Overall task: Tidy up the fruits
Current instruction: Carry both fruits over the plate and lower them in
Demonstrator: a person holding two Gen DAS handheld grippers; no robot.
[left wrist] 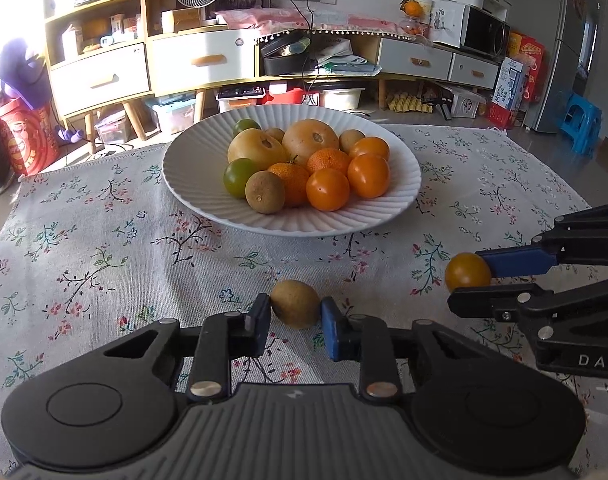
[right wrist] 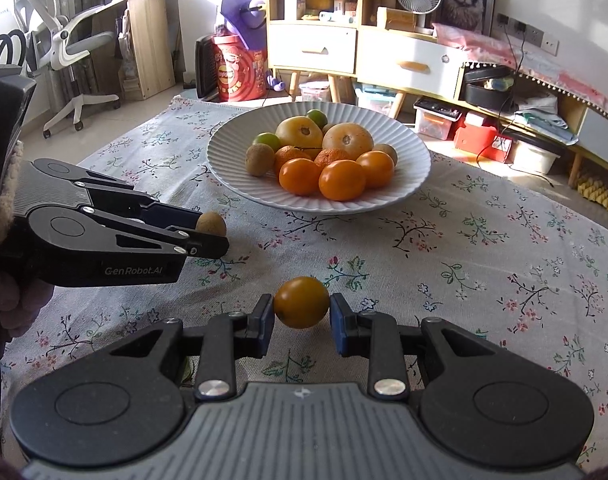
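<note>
The left gripper (left wrist: 295,316) pinches a brown fruit (left wrist: 295,303) (long axis three-to-nine o'clock); the right gripper (right wrist: 301,314) clamps an orange tomato (right wrist: 301,302); plate (left wrist: 191,188) at twelve.

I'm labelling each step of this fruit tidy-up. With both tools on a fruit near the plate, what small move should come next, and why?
Probably lift the left tool slightly: its pads already pinch the brown fruit, which seems to rest on the tablecloth. The right tool holds the orange tomato, and the white plate lies just ahead.
</note>
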